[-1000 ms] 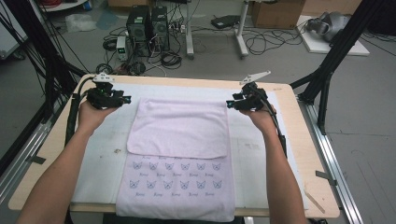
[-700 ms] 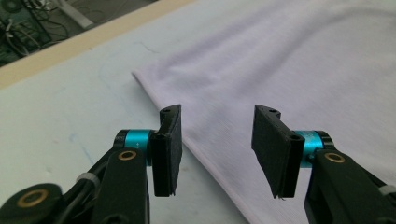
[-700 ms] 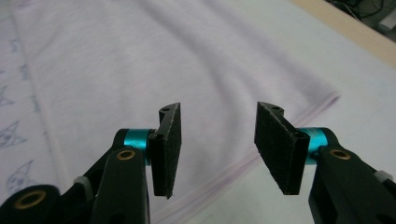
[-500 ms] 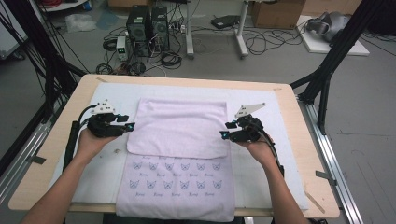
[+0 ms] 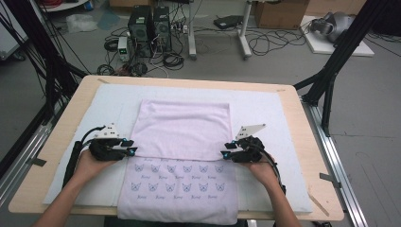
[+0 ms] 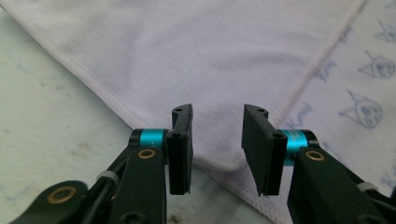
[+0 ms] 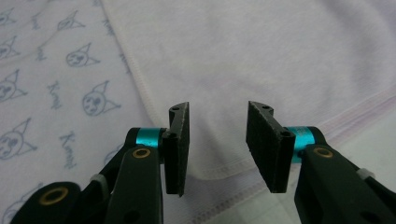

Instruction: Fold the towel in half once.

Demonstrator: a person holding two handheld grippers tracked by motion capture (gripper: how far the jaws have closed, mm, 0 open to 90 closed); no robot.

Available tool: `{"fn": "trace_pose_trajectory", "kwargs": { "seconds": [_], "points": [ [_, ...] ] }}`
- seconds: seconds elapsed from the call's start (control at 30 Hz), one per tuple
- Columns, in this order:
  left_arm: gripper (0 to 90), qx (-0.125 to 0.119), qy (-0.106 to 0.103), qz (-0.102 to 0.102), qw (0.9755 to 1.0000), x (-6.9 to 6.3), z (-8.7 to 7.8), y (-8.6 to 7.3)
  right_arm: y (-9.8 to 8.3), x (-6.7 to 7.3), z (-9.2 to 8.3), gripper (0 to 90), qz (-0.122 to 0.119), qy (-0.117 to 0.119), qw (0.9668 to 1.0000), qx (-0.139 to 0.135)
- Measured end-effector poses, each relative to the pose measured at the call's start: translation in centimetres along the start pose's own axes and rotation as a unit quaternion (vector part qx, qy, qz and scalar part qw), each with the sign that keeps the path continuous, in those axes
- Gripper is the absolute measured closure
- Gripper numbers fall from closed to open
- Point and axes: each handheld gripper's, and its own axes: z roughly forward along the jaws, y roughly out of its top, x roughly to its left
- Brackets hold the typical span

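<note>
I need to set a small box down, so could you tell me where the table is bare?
Free: white mat right of the towel, and its far-left strip. Crowded: the towel's folded edge, where left tool and right tool sit.

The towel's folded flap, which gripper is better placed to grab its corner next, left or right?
Neither clearly: the left gripper and right gripper each sit at a near corner of the folded flap of the towel, jaws apart, having just been closing.

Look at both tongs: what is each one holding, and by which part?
Nothing is held. The left tongs and right tongs stand open, each over a corner of the folded-over flap of the towel; their jaws have just been closing.
</note>
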Motion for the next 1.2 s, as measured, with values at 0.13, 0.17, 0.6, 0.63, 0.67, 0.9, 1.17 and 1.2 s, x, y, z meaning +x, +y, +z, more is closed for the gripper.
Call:
{"fn": "trace_pose_trajectory", "kwargs": {
  "seconds": [0.13, 0.17, 0.6, 0.63, 0.67, 0.9, 1.17, 1.2],
  "points": [
    [65.6, 0.016, 0.005, 0.008, 0.9998, -0.5, 0.6, -0.3, -0.2, 0.4, 1.0, 62.3, -0.010, 0.008, 0.9995, 0.029],
    [67.8, 0.013, 0.006, 0.008, 0.9999, -0.6, 0.6, -0.3, -0.1, 0.5, 1.2, 64.6, -0.016, 0.002, 0.9994, 0.032],
    [86.3, -0.003, 0.009, -0.002, 1.0000, -0.6, 0.1, 0.6, 0.3, 0.5, 0.4, 87.4, -0.030, 0.005, 0.9994, 0.018],
    [86.3, -0.007, 0.010, -0.002, 0.9999, -0.6, -0.1, 0.8, 0.4, 0.4, 0.1, 87.4, -0.029, 0.004, 0.9995, 0.011],
    [86.3, -0.013, 0.010, -0.002, 0.9999, -0.6, -0.3, 1.2, 0.5, 0.3, -0.2, 87.4, -0.030, 0.002, 0.9995, 0.003],
    [86.3, -0.044, 0.013, 0.004, 0.9989, -1.4, -2.5, 3.1, 1.5, 0.2, -2.8, 87.4, -0.032, -0.009, 0.9988, -0.035],
    [86.3, -0.047, -0.009, 0.037, 0.9982, -6.7, -5.8, 0.6, 0.2, 4.1, -5.9, 87.4, -0.065, 0.013, 0.9974, -0.028],
    [86.3, -0.045, -0.013, 0.037, 0.9982, -7.5, -6.1, 0.0, -0.2, 4.7, -6.1, 87.4, -0.068, 0.019, 0.9971, -0.029]
  ]
}}
